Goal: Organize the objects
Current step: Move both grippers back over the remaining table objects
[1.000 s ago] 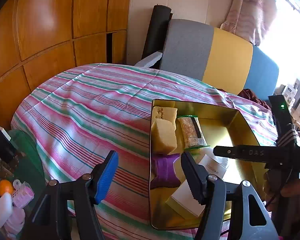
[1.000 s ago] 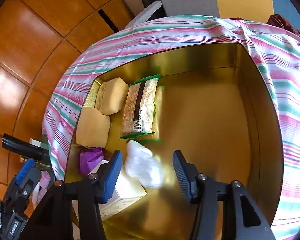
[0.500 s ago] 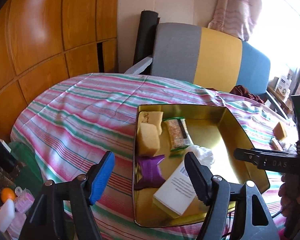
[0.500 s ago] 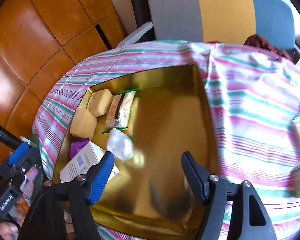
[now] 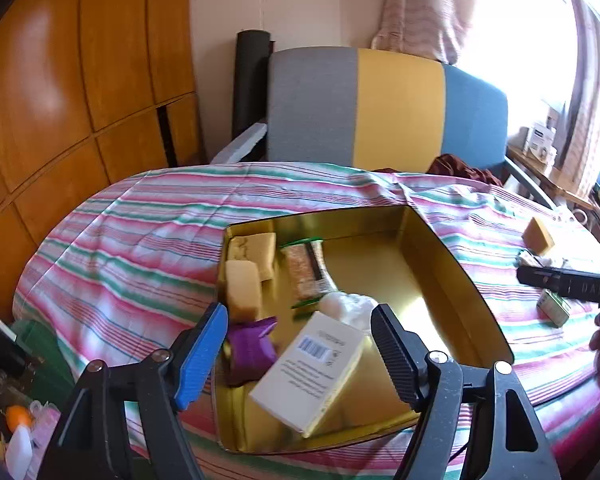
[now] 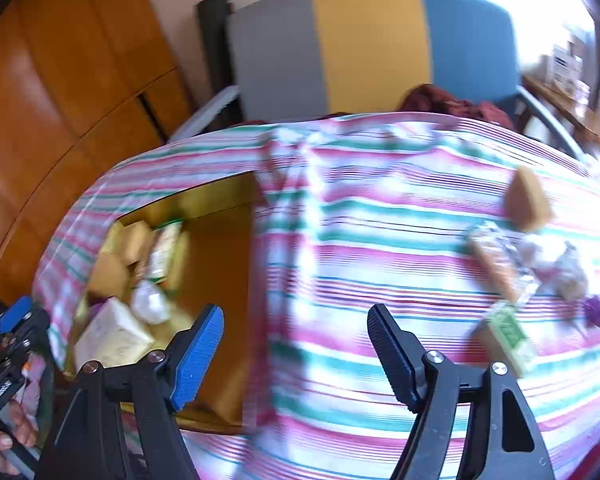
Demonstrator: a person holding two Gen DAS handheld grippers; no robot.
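Loose items lie on the striped worktop (image 6: 380,240): a green box (image 6: 508,330), a long wrapped bar (image 6: 496,268) running from 11 to 5 o'clock, and a tan sponge (image 6: 528,200). They sit at about 2 o'clock from the right tool (image 6: 296,344), which is nearer, spread wide and empty. The gold tin (image 5: 440,240) lies at its 10 o'clock. The left tool (image 5: 300,344), also wide and empty, hovers over the tin.

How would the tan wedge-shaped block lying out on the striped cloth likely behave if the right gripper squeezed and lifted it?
The tan wedge looks porous like a sponge, so it would probably compress and weigh little. Its sloped faces might let it squirm from the open right gripper. Sitting on soft striped cloth, it should slide rather than roll.
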